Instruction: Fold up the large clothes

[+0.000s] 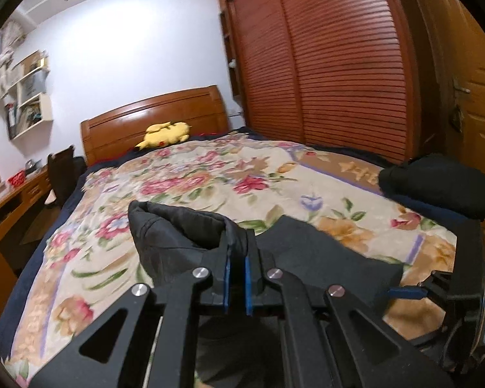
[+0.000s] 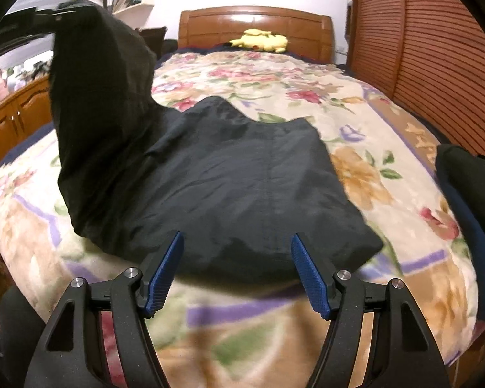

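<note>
Left tool (image 1: pixel 237 270) is clamped tight on a bunched edge of the black garment (image 2: pixel 229 174), lifting that part clear of the bed (image 2: pixel 388 135) so it hangs as a dark column at the left of the right wrist view, while the right tool (image 2: pixel 236 271) stands with its blue pads wide apart and nothing between them. It hovers just short of the garment's near hem. The rest of the garment lies flat on the floral blanket (image 1: pixel 210 174), roughly in the middle of the bed. Its long axis seems to run from the near edge away towards the wooden headboard (image 2: pixel 255 19), with the far end narrowing to a point in that direction (which part of the garment that is, I cannot tell). The relation that matters for the next move: the flat body sits directly ahead of and just below the right tool, so that one is nearer the free near hem, whereas the left tool already has the left side raised. Folding the lifted part over would, I judge, mean carrying it across the long axis towards the right. A second dark bundle (image 1: pixel 436 187) rests at the bed's right edge, well apart from all this.
</note>
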{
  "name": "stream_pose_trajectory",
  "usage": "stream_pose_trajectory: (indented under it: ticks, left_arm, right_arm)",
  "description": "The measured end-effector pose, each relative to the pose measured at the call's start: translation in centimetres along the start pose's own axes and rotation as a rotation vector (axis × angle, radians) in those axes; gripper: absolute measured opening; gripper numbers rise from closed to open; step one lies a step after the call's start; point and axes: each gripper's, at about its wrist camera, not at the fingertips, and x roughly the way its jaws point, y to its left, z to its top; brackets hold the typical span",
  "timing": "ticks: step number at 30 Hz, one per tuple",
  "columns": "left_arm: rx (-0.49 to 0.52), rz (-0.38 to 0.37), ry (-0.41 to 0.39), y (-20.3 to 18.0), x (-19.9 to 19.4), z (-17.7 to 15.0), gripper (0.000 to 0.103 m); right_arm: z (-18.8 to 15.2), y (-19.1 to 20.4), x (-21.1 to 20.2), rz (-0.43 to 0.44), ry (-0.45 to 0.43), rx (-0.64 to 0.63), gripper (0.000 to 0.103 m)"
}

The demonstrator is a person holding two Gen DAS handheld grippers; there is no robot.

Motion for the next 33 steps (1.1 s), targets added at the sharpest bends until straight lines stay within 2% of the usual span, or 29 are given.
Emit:
stream_pose_trajectory:
  ticks: [6, 10, 14, 16, 20, 22, 25, 33]
  left_arm:
    - [0.048, -0.083, 0.022, -5.5, 1.1, 1.9, 0.001]
    - [0.006, -0.154, 0.08, -6.7, 1.7, 1.3, 0.002]
    - [0.015, -0.119, 0.138, -7.1, 2.4, 0.2, 0.006]
    - [0.01, -0.139, 0.134, -6.9, 2.0, -0.3, 0.009]
    - [0.015, -0.162, 0.085, -5.7, -1.2, -1.1, 0.015]
    - [0.007, -0.157, 0.074, -4.8, -2.3, -1.6, 0.023]
    - [-0.021, -0.141, 0.071, -2.7, -3.6, -2.9, 0.028]
    - [-0.104, -0.088, 0.104, 3.1, -2.6, -7.1, 0.037]
  right_arm:
    - [-0.3, -2.7, -1.5, -0.005, -0.03, 0.057, 0.068]
    - [-0.4, -4.3, -1.8, -0.009, -0.032, 0.096, 0.068]
    - [-0.8, -5.3, -2.0, -0.015, -0.035, 0.116, 0.068]
    - [-0.9, -5.7, -1.9, -0.017, -0.032, 0.127, 0.068]
    - [-0.9, -6.2, -2.0, -0.024, -0.039, 0.139, 0.068]
    - [-0.8, -6.2, -2.1, -0.024, -0.05, 0.141, 0.068]
    - [-0.6, -5.8, -2.2, -0.024, -0.064, 0.135, 0.068]
    - [0.8, -4.9, -2.6, -0.008, -0.117, 0.111, 0.068]
